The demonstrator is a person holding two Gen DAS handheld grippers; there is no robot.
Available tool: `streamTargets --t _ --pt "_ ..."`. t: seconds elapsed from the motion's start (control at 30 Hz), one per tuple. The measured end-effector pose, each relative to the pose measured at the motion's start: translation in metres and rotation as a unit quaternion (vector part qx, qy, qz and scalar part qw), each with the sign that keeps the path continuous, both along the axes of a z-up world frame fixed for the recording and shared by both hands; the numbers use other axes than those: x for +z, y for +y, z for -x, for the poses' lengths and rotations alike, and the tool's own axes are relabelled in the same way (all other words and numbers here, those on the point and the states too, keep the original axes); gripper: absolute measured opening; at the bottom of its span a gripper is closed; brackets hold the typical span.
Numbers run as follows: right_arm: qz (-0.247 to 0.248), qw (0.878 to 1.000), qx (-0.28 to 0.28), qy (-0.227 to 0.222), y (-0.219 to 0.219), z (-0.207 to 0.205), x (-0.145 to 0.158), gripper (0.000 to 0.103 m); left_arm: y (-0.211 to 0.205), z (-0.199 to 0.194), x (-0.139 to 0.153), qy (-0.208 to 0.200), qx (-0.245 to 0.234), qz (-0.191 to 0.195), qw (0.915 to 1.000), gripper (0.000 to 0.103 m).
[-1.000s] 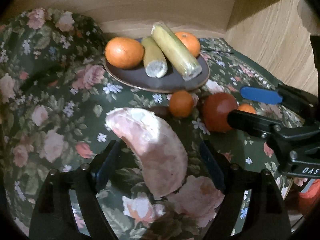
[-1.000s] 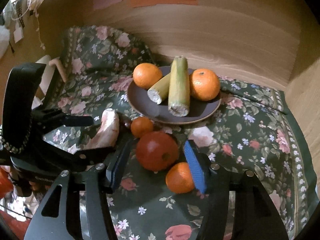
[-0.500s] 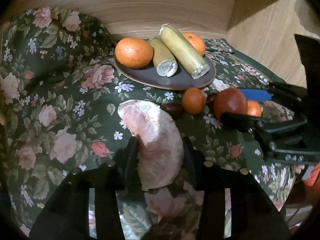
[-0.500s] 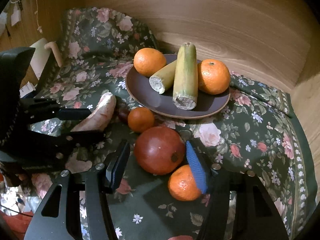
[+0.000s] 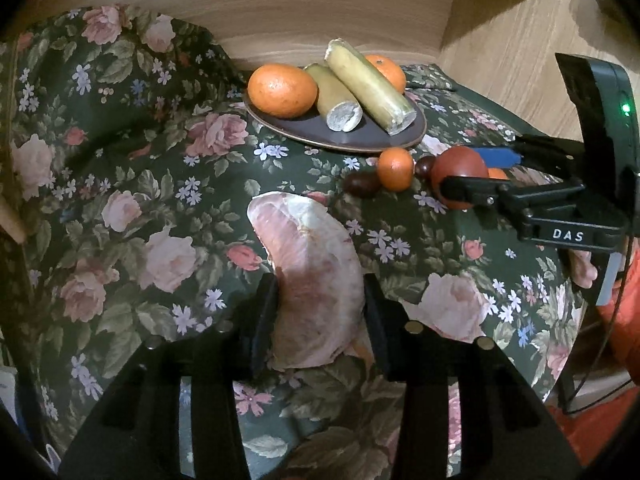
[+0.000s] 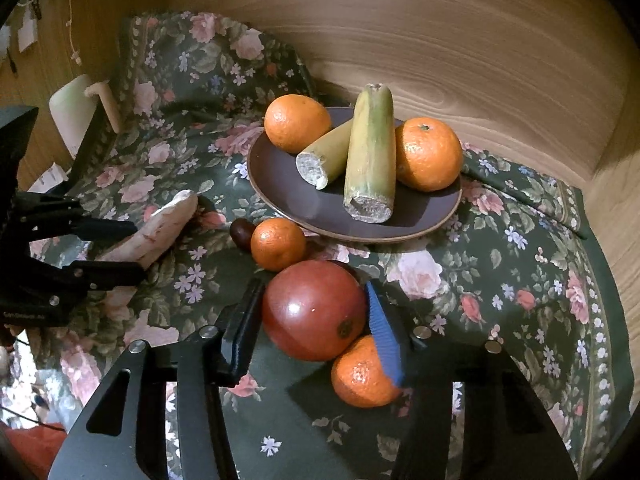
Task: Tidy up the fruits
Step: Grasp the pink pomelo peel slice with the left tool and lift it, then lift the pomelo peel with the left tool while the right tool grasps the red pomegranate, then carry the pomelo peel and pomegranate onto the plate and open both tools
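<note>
My left gripper [image 5: 318, 312] is shut on a pale pink pomelo wedge [image 5: 316, 276] on the floral cloth; the wedge also shows in the right wrist view [image 6: 156, 232]. My right gripper [image 6: 316, 312] is shut on a dark red pomegranate [image 6: 314, 310], its blue pad against the fruit's right side. A small mandarin [image 6: 362, 376] lies against the pomegranate below the blue pad. Another mandarin [image 6: 278, 244] and a dark chestnut [image 6: 241, 231] lie just before the brown plate [image 6: 280, 184], which holds two oranges and two sugarcane pieces [image 6: 370, 152].
A wooden wall [image 6: 440, 40] rises close behind the plate and a wooden side panel [image 5: 512, 48] stands at the right. The floral cloth [image 5: 120, 160] is bunched up at the back left. A white object [image 6: 74, 112] stands at the far left.
My left gripper has closed on the pomelo wedge. My right gripper has moved in and closed on the pomegranate. Both cameras have come nearer the plate.
</note>
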State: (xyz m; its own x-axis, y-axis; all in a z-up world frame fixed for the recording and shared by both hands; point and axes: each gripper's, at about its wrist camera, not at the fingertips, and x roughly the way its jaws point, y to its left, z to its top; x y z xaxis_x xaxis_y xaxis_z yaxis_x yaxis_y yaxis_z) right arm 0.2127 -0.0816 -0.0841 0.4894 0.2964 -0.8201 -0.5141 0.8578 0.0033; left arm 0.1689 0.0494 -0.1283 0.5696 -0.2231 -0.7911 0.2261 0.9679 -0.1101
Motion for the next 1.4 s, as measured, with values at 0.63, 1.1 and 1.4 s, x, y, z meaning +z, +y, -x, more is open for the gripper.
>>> streamTargets --t 0.63,1.1,1.4 --pt "-0.025 0.999 -0.028 -0.031 -0.016 0.002 0.027 0.047 -0.003 -0.028 0.01 -0.008 0.035 0.018 0.9992 0.031" --pt "-0.026 0.998 -0.049 -0.044 -0.026 -0.007 0.035 0.047 0.0 -0.034 0.033 -0.038 0.031 0.041 0.998 0.021" --pt "-0.026 0.996 -0.061 -0.056 -0.03 -0.029 0.042 0.047 -0.001 -0.056 0.062 -0.077 0.03 0.054 0.9951 0.02"
